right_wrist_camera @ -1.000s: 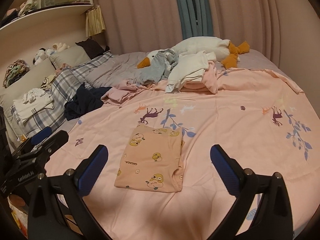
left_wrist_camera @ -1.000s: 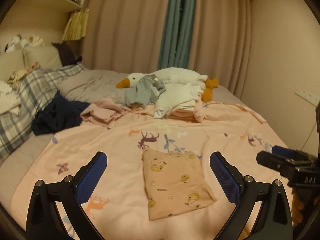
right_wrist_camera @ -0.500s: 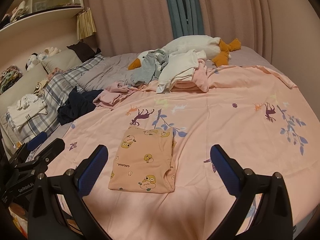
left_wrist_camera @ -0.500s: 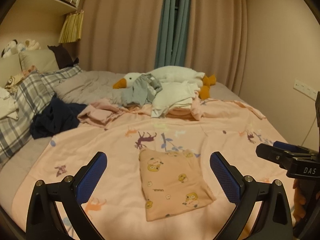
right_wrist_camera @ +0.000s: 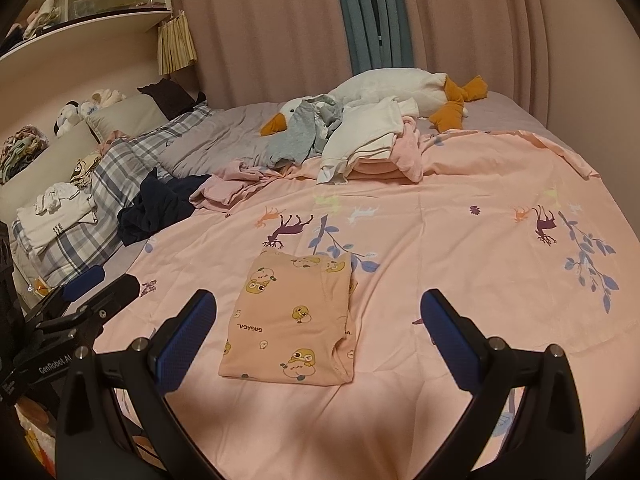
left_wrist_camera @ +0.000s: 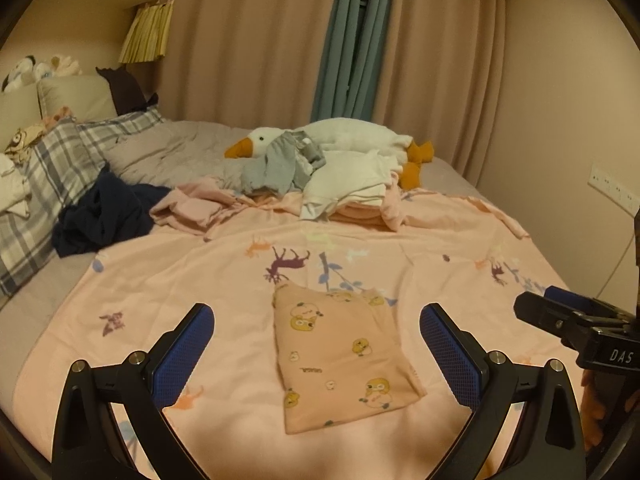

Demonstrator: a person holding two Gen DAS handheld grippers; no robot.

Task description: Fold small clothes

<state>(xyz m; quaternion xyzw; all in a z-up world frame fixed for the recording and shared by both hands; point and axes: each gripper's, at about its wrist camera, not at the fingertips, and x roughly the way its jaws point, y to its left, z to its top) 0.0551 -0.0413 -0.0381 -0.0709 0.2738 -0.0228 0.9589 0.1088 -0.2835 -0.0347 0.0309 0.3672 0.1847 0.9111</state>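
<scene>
With both the left gripper (left_wrist_camera: 316, 340) and right gripper (right_wrist_camera: 318, 326) spread wide and empty above the folded peach garment (right_wrist_camera: 290, 320), we judge this fold complete; next, we fetch a piece from the unfolded pile (right_wrist_camera: 360, 140).

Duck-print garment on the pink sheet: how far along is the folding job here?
Done: the duck-print garment lies folded in a neat rectangle on the pink sheet. In hand: nothing; the left gripper and right gripper are both open and empty. Left: the rumpled clothes pile by the goose plush.
</scene>
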